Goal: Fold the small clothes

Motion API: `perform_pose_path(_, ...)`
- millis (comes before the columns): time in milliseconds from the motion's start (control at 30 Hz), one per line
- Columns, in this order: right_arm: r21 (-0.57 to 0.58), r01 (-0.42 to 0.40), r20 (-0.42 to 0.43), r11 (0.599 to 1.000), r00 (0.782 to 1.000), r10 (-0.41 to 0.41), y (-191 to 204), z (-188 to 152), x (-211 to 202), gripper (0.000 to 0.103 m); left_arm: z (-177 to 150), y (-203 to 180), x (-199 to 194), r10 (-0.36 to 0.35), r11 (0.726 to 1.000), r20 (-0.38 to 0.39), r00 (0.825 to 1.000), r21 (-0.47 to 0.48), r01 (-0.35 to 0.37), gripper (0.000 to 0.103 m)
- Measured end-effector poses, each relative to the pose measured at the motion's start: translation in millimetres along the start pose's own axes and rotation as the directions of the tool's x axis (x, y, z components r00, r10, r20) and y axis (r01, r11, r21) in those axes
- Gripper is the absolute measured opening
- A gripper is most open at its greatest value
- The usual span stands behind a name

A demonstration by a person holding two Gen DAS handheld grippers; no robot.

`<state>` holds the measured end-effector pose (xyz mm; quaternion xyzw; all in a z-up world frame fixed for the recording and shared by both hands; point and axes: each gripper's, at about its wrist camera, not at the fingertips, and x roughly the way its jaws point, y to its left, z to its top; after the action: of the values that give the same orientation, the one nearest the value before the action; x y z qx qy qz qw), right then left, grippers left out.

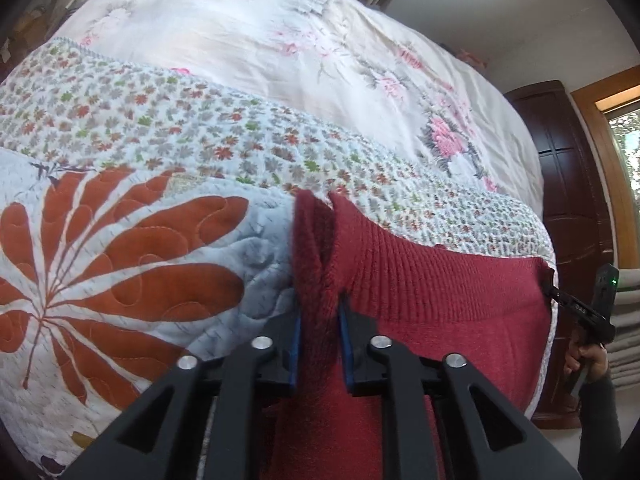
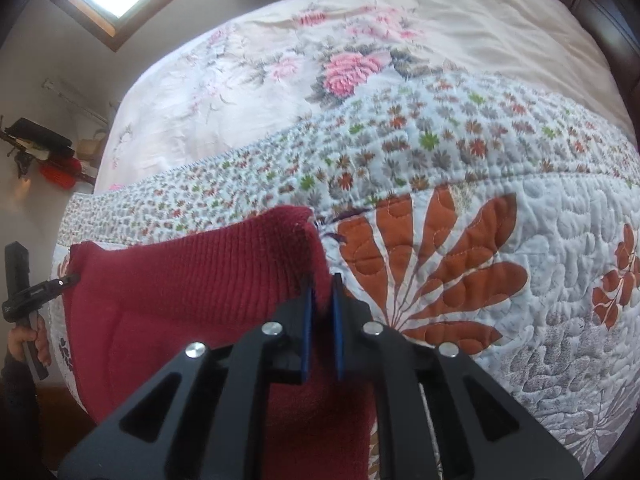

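Observation:
A dark red knit garment [image 1: 420,280] hangs stretched between both grippers above the bed. In the left wrist view my left gripper [image 1: 320,308] is shut on one upper corner, a fold of red fabric bunched between its blue pads. The right gripper [image 1: 554,290] pinches the opposite corner at the far right, with a hand [image 1: 588,360] on its handle. In the right wrist view my right gripper [image 2: 322,280] is shut on the ribbed edge of the garment [image 2: 192,288]. The left gripper [image 2: 72,279] grips the far corner at the left. The garment's lower part is hidden behind the grippers.
Below lies a quilt [image 1: 120,240] with orange leaf shapes and a small-flower border, over a cream sheet with pink flowers [image 1: 280,40]. A dark wooden cabinet [image 1: 568,160] stands past the bed's right edge. A wall shelf with items [image 2: 40,148] is at the left.

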<state>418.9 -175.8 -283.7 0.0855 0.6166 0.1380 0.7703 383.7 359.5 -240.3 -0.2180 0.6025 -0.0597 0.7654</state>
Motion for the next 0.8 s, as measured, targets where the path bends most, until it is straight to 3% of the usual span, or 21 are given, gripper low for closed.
perform_pose_path(33, 0.001, 0.025, 0.001, 1.000, 1.000, -0.025, -1, -1, 0, 0.019, 0, 2, -6, 0.023, 1.000, 0.017, 1.000, -0.010, -0.023, 0.025)
perform_pose_path(133, -0.025, 0.078, 0.111, 0.997, 0.991, -0.074, 7, -10, -31, 0.020, -7, -1, -43, 0.126, 0.992, 0.117, 0.985, -0.025, -0.124, 0.032)
perform_pose_path(167, -0.060, 0.058, 0.173, 0.997, 0.984, -0.046, 18, -22, -53, 0.020, -12, -5, -59, 0.112, 0.994, 0.161, 0.981, -0.017, -0.111, 0.035)
perform_pose_path(233, -0.127, 0.009, 0.205, 0.992, 0.979, 0.017, 37, -46, -71, 0.027, -38, -26, -87, -0.079, 0.997, 0.222, 0.972, 0.033, 0.074, 0.048)
perform_pose_path(300, -0.166, 0.002, 0.183, 0.986, 0.983, 0.029, 49, -67, -64, 0.029, -60, -50, -85, -0.192, 0.977, 0.194, 0.962, 0.129, 0.169, 0.049)
perform_pose_path(333, -0.179, 0.004, 0.167, 0.984, 0.986, 0.026, 51, -75, -55, 0.029, -72, -64, -75, -0.204, 0.968, 0.163, 0.965, 0.180, 0.174, 0.049)
perform_pose_path(433, -0.189, 0.046, 0.120, 0.981, 0.993, -0.023, 46, -91, -20, 0.027, -87, -76, -34, -0.125, 0.967, 0.086, 0.988, 0.235, 0.102, 0.048)
perform_pose_path(467, -0.181, 0.049, 0.126, 0.982, 0.992, -0.026, 41, -93, -16, 0.027, -90, -71, -16, -0.056, 0.973, 0.068, 0.996, 0.229, 0.039, 0.047)
perform_pose_path(533, -0.143, 0.031, 0.131, 0.989, 0.991, -0.013, 30, -92, -19, 0.029, -92, -58, 2, 0.022, 0.977, 0.061, 0.998, 0.211, -0.035, 0.048)
perform_pose_path(700, -0.134, 0.001, 0.212, 0.991, 0.977, 0.028, 19, -128, -72, 0.033, -100, -44, -19, 0.074, 0.982, 0.103, 0.992, 0.163, -0.090, 0.045)
perform_pose_path(733, -0.133, -0.011, 0.222, 0.991, 0.974, 0.041, 17, -138, -80, 0.033, -108, -48, -30, 0.059, 0.983, 0.124, 0.990, 0.165, -0.079, 0.045)
perform_pose_path(800, -0.149, -0.055, 0.234, 0.987, 0.968, 0.089, 16, -170, -93, 0.034, -131, -60, -62, -0.039, 0.981, 0.188, 0.981, 0.195, 0.002, 0.046)
